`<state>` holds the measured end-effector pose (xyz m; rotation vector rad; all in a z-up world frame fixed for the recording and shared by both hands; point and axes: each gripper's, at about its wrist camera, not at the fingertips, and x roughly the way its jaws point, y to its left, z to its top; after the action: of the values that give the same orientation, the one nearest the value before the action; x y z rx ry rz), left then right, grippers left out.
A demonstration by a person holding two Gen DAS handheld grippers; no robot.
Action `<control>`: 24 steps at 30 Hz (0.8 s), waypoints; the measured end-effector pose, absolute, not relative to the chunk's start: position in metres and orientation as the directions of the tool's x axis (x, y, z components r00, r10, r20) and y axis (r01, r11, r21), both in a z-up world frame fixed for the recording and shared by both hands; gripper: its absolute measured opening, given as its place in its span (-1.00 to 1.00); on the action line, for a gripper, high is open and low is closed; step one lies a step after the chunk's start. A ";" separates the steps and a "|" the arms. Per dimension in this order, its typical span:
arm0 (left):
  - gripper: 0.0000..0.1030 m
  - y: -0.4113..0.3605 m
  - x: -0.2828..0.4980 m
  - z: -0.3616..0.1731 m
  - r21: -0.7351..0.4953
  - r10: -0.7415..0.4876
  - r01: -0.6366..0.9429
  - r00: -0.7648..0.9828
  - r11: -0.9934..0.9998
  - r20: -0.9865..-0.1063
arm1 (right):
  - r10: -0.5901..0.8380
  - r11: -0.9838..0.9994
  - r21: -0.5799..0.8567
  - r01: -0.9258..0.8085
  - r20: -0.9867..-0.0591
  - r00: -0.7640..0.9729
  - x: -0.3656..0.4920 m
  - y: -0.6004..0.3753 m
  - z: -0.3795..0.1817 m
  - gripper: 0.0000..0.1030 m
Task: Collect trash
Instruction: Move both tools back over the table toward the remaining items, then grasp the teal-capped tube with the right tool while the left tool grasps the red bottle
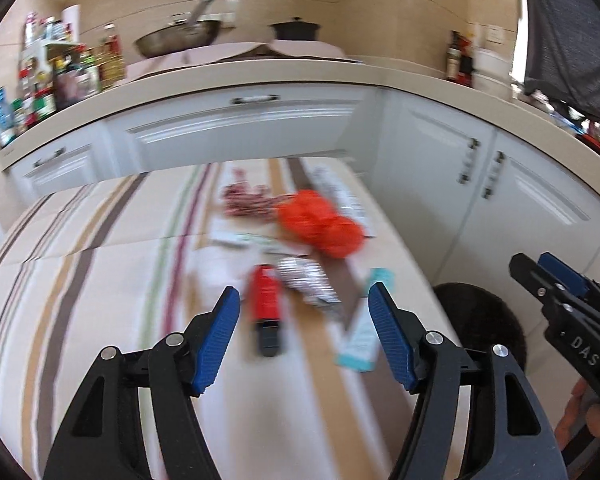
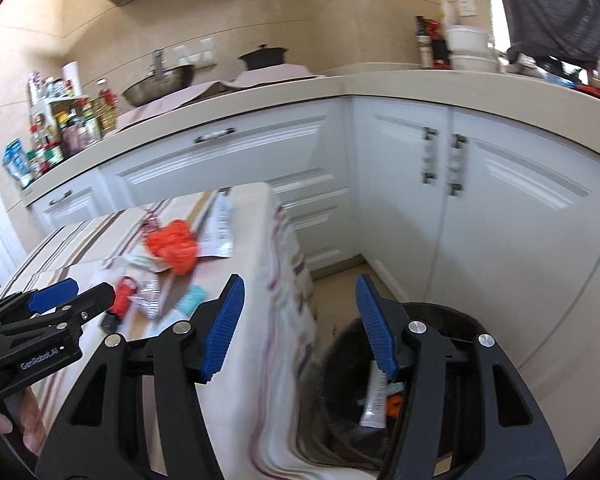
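Note:
Trash lies on the striped tablecloth [image 1: 100, 280]: a crumpled orange bag [image 1: 324, 220], a red-and-black packet [image 1: 266, 300], a silver wrapper [image 1: 308, 284], a teal-and-white packet [image 1: 364, 332], a red-white wrapper [image 1: 244, 200] and a long white packet [image 1: 340, 192]. My left gripper [image 1: 303, 292] hangs open above the red packet and silver wrapper, holding nothing. My right gripper [image 2: 299, 284] is open and empty beside the table's right edge, over a dark bin [image 2: 460, 316]. Inside the bin lie a white tube [image 2: 374, 396] and an orange scrap [image 2: 396, 404].
White cabinets [image 2: 420, 220] and a beige counter [image 1: 260, 76] wrap around the back and right. On the counter stand a wok [image 1: 180, 38], a black pot [image 1: 296, 30] and several bottles [image 1: 60, 76]. A narrow strip of floor [image 2: 340, 276] separates table and cabinets. A person's hand [image 2: 24, 412] holds the left gripper.

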<state>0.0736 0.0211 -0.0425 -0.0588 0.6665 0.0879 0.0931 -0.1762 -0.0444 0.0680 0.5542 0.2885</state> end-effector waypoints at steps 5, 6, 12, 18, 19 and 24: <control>0.27 0.053 0.066 -0.045 -0.025 0.109 -0.159 0.773 0.987 -0.625 | 0.326 0.943 0.125 -0.307 -0.522 0.788 0.092 -0.141 -0.041 0.10; 0.27 0.059 0.064 -0.046 -0.024 0.117 -0.170 0.770 0.985 -0.628 | 0.330 0.941 0.120 -0.316 -0.528 0.782 0.092 -0.135 -0.041 0.10; 0.27 0.088 0.060 -0.054 -0.028 0.144 -0.211 0.750 0.977 -0.646 | 0.338 0.932 0.096 -0.351 -0.586 0.736 0.096 -0.105 -0.049 0.10; 0.27 0.104 0.059 -0.060 -0.041 0.141 -0.223 0.734 0.974 -0.664 | 0.306 0.930 0.053 -0.365 -0.661 0.685 0.105 -0.081 -0.057 0.10; 0.27 0.105 0.059 -0.060 -0.043 0.140 -0.224 0.734 0.974 -0.665 | 0.296 0.929 0.040 -0.368 -0.679 0.672 0.107 -0.076 -0.059 0.10; 0.31 0.112 0.058 -0.065 -0.061 0.130 -0.229 0.729 0.972 -0.672 | 0.260 0.925 0.011 -0.380 -0.747 0.612 0.116 -0.061 -0.071 0.10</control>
<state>0.0582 0.1121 -0.0647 -0.1435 0.7283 0.1982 0.1162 -0.0614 -0.0707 -0.1535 0.8345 0.3709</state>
